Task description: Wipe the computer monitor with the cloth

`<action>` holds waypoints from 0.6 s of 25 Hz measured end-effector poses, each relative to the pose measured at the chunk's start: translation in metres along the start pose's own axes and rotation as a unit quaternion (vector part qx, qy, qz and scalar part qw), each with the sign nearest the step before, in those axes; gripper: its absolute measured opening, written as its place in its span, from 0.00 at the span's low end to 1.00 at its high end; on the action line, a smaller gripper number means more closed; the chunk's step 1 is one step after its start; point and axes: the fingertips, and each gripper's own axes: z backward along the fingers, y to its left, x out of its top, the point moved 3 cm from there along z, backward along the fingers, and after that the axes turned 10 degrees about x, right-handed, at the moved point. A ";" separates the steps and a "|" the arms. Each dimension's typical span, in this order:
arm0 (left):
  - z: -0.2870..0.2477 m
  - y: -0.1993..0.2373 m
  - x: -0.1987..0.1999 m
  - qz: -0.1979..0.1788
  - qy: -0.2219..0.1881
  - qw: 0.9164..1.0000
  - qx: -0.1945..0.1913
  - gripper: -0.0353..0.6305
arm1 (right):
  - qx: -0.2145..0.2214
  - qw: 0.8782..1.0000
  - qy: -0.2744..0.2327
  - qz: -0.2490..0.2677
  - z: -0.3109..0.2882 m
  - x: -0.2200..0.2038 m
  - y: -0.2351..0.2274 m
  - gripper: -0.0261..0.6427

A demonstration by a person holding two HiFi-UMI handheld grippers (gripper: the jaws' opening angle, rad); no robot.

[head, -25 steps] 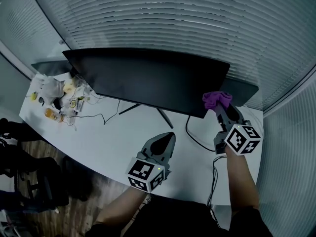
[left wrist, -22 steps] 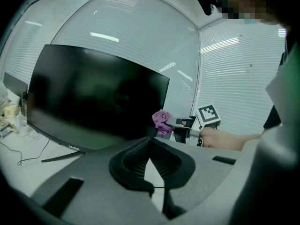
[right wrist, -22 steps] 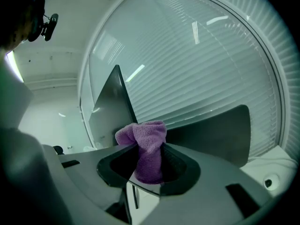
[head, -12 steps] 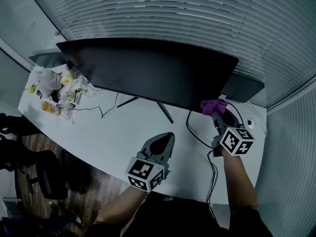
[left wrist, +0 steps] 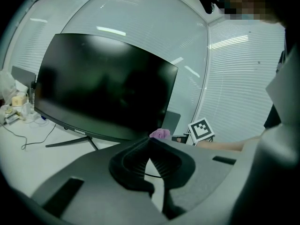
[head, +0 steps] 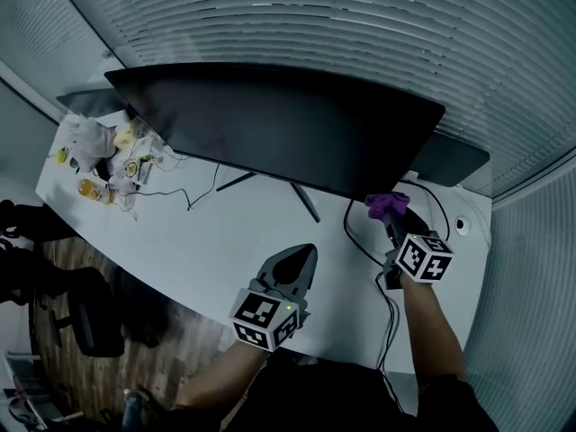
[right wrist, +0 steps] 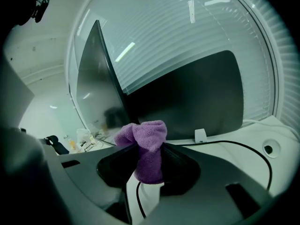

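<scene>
Head view: right gripper (head: 390,219) just under lower right corner of monitor (head: 288,129), purple cloth (head: 386,204) bunched at its tip. Left gripper (head: 304,255) over desk (head: 207,250), monitor well ahead of it.

Left gripper view: jaws pressed together, nothing between.

Right gripper view: jaws clamped on cloth; monitor edge ahead, to left.

Lower centre: right gripper (right wrist: 149,150), jaws pressed onto a bunched purple cloth (right wrist: 143,136) that pokes up above their tips. Left of centre, beyond the cloth: monitor (right wrist: 96,86), nearly edge-on. Right of centre: second dark panel (right wrist: 197,97). Lower right: black cable (right wrist: 225,143) across the white desk (right wrist: 251,170), close to a small white block (right wrist: 200,135). Upper frame: slatted blinds (right wrist: 187,27).
</scene>
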 end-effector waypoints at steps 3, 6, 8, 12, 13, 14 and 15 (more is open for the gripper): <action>0.001 0.001 -0.002 0.002 0.002 1.000 0.003 0.06 | -0.004 1.000 0.009 -0.005 -0.003 -0.006 -0.003 0.25; 0.003 0.001 -0.005 0.000 0.003 1.000 0.005 0.06 | -0.007 1.000 0.013 -0.009 -0.004 -0.013 -0.005 0.25; 0.004 0.002 -0.006 -0.001 0.003 1.000 0.006 0.06 | -0.008 1.000 0.014 -0.012 -0.005 -0.016 -0.005 0.25; 0.006 0.000 -0.006 -0.004 0.003 1.000 0.008 0.06 | -0.008 1.000 0.018 -0.016 -0.002 -0.021 -0.004 0.25; 0.007 -0.002 -0.005 -0.004 0.003 1.000 0.008 0.06 | -0.008 1.000 0.019 -0.017 -0.001 -0.022 -0.003 0.25; 0.008 -0.003 -0.005 -0.004 0.003 1.000 0.008 0.06 | -0.007 1.000 0.019 -0.018 0.001 -0.022 -0.002 0.25; 0.009 -0.004 -0.005 -0.004 0.003 1.000 0.009 0.06 | -0.006 1.000 0.020 -0.018 0.002 -0.022 -0.002 0.25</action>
